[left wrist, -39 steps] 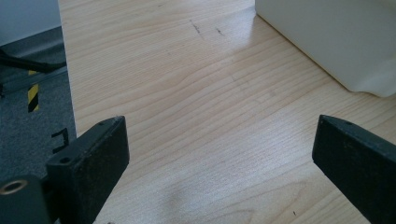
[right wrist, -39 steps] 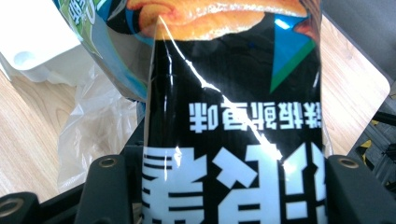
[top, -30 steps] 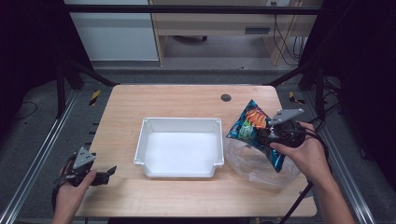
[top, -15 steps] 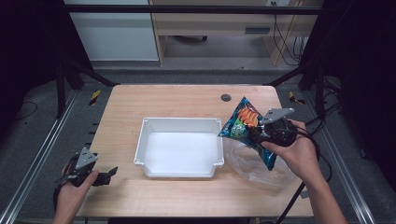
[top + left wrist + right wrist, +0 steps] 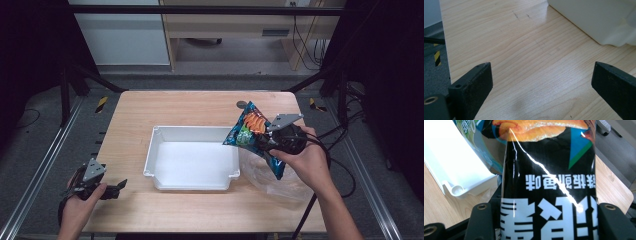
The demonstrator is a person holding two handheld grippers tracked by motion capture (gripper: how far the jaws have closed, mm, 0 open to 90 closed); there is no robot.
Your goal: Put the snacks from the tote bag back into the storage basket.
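Desk (image 5: 200, 107): white bin (image 5: 192, 162) at centre. Snack bag (image 5: 252, 135) held above bin's right rim, clamped in right tool (image 5: 263, 141); likely light, crinkly, slippery, crushable, so grip flat lower edge. Left tool (image 5: 116, 187) wide open, empty.

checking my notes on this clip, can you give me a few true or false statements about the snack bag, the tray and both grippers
1. The right gripper is shut on the snack bag. True.
2. The snack bag lies flat inside the white tray. False: it is held up at the tray's right edge.
3. The left gripper holds a bottle. False: its jaws are open with bare table between them.
4. A clear plastic bag lies right of the tray. True.
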